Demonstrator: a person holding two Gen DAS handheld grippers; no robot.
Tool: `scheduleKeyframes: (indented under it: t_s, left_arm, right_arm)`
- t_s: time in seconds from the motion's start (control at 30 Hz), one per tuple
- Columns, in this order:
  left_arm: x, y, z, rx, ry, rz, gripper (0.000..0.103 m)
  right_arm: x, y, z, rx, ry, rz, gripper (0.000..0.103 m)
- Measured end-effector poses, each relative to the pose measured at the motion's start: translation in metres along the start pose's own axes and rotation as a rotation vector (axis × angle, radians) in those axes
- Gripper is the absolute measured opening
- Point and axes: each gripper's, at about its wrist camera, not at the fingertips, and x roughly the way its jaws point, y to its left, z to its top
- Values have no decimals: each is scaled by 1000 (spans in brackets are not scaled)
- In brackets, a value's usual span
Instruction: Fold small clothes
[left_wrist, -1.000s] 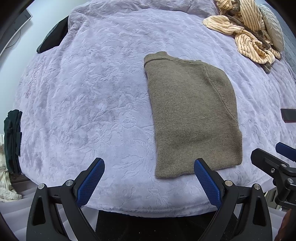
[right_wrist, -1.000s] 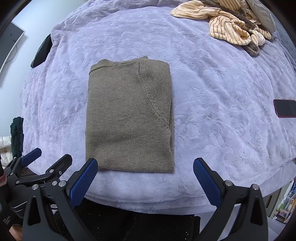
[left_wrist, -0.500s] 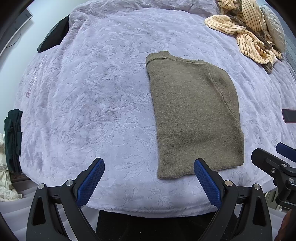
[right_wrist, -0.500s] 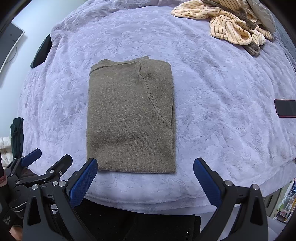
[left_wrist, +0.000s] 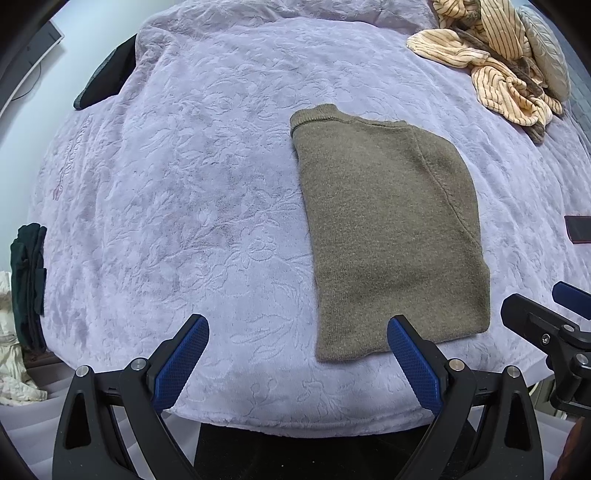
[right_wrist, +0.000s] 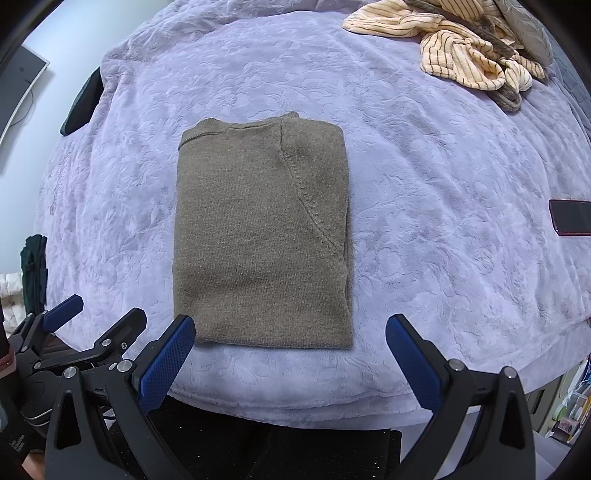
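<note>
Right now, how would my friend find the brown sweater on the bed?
Look at the big lavender embossed blanket covering the bed. Near its front edge lies the olive-brown knitted sweater, folded into a neat flat rectangle. The cream striped clothes at the far corner are crumpled instead.

Left gripper (left_wrist: 297, 349), right gripper (right_wrist: 290, 349), black frames, blue textured pads, silver screws
</note>
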Motion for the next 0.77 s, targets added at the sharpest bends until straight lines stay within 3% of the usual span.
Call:
scheduleKeyframes:
  t_s: [0.77]
  left_arm:
    - [3,2,3,2,-6,13,98]
  right_arm:
    - [7,0,2,-4,12,5,103]
